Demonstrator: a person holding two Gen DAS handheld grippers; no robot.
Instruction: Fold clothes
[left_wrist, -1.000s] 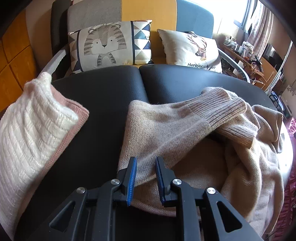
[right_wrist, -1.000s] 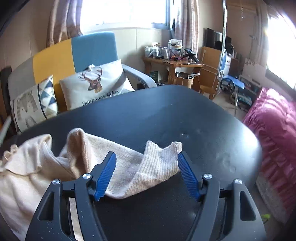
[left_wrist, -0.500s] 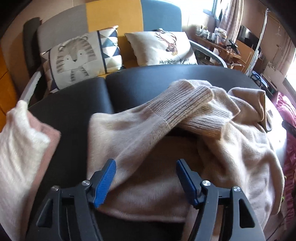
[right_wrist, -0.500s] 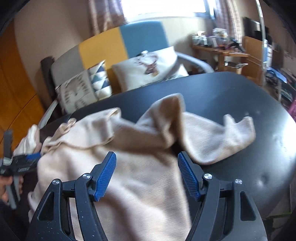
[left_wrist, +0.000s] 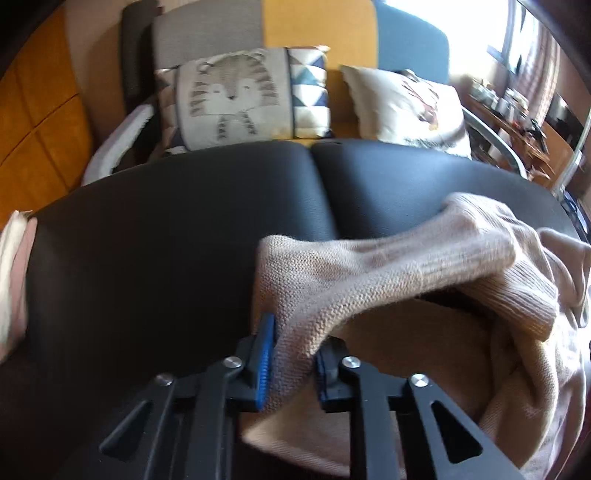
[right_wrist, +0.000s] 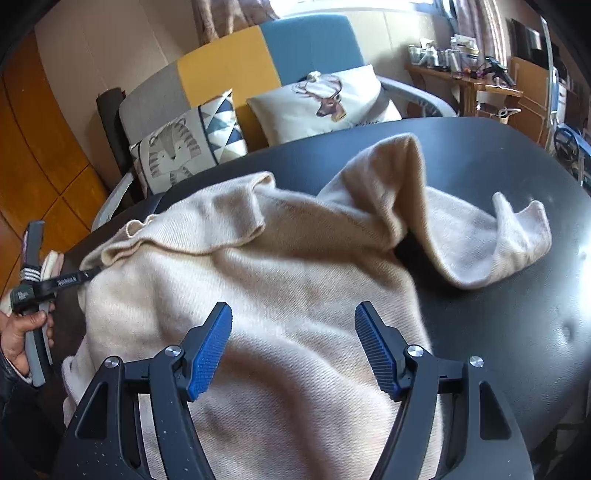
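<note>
A beige knit sweater (right_wrist: 295, 280) lies crumpled on the black padded bench (right_wrist: 517, 206), one sleeve (right_wrist: 491, 243) flung out toward the right side of the bench in the right wrist view. Its ribbed cuff (left_wrist: 517, 295) is folded over the body in the left wrist view. The left claw (left_wrist: 293, 360) is closing its jaws on a fold at the sweater's near left edge, with the knit bunched between the blue pads and pressed by both. The right claw (right_wrist: 293, 349) hangs released above the sweater's body, jaws wide apart and nothing between them. At the left of the right wrist view a hand (right_wrist: 22, 332) grips the left claw's handle. Folded cream and pink cloth (left_wrist: 13, 273) sits at the bench's far left edge. Behind the bench is a sofa with a tiger cushion (left_wrist: 243, 96) and a deer cushion (right_wrist: 325, 103).
</note>
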